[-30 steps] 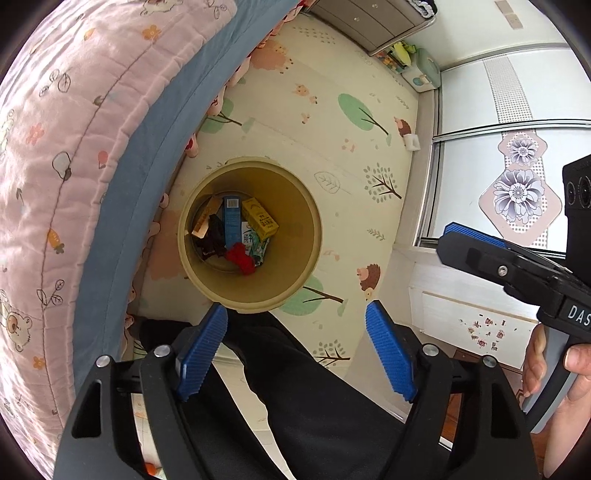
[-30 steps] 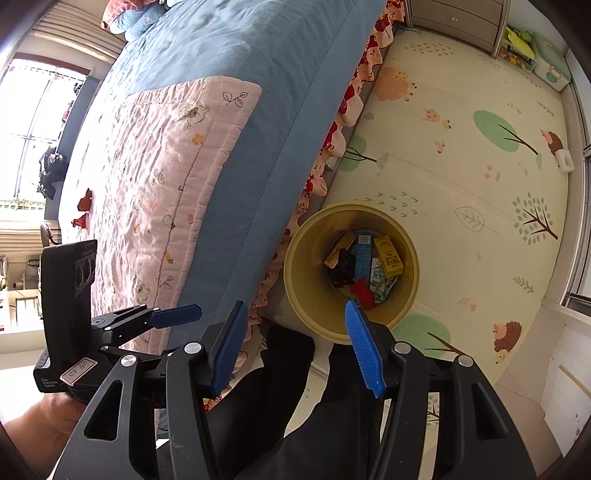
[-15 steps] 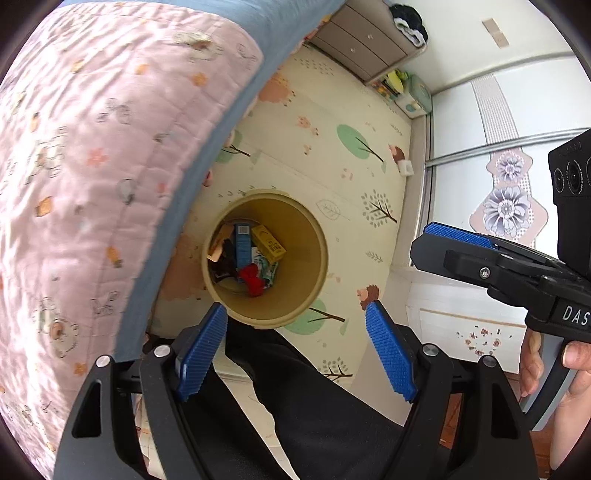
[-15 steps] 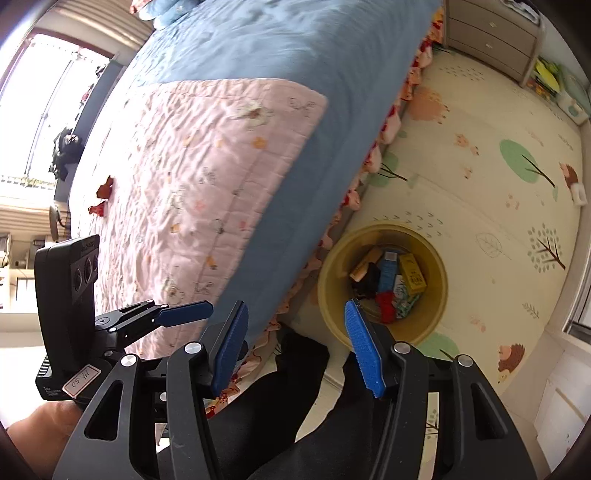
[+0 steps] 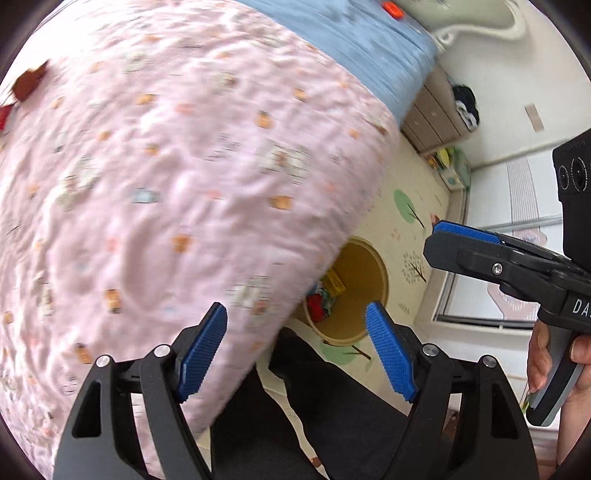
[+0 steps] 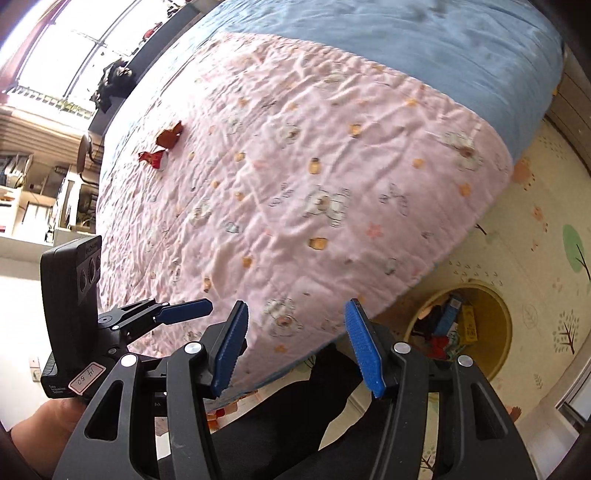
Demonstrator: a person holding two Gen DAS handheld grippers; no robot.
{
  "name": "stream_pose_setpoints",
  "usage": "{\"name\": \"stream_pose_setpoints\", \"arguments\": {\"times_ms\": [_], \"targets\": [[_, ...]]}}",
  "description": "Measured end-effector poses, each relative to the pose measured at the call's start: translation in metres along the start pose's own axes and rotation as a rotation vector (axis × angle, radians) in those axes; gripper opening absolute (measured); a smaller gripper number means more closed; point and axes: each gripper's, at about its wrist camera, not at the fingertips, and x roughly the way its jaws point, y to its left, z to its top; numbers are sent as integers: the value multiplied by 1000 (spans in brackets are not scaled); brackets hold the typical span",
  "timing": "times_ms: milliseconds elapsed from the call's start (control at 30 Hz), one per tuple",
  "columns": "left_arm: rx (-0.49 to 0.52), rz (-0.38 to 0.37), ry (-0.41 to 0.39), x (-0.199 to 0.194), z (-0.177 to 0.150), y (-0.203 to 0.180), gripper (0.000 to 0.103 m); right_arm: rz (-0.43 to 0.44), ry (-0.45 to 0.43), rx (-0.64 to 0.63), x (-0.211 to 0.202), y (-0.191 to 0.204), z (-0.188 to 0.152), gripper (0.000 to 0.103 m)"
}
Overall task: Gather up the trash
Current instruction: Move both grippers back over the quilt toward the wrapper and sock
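Note:
Two crumpled wrappers lie on the pink quilt [image 6: 295,192]: a brown one [image 6: 170,134] and a red one [image 6: 153,158], far up and to the left of my right gripper [image 6: 297,347]. That gripper is open and holds nothing. My left gripper [image 5: 297,350] is also open and empty, over the quilt's edge. The brown wrapper [image 5: 27,83] shows at the far left of the left wrist view. The yellow bin [image 6: 495,314] stands on the floor beside the bed with several pieces of trash inside. In the left wrist view the bin [image 5: 365,273] is half hidden by the quilt.
A blue blanket [image 6: 406,48] covers the bed beyond the quilt, with a small orange thing [image 5: 392,9] on it. The person's dark trouser legs [image 5: 332,406] fill the bottom. A dresser [image 5: 432,122] and a sliding door [image 5: 517,206] lie past the patterned floor mat [image 6: 546,258].
Both views have swung away from the bin toward the bed. The quilt now fills most of each view, and the bin has slid to the lower right. Both grippers' jaws stand as before.

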Motion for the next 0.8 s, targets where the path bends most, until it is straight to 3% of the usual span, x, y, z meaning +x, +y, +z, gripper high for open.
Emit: {"name": "stream_pose_setpoints", "arguments": {"times_ms": [400,567,800], "targets": [[-280,70,-191,-97,13,168,79,19,38,-251,61,150,64,55],[-361,96,-274,-126,32,213,80,20,46,-353,82,195,102,55],[-470,117,-330,-149,69,268,81,33,57,-430,118,239,166,55]]}}
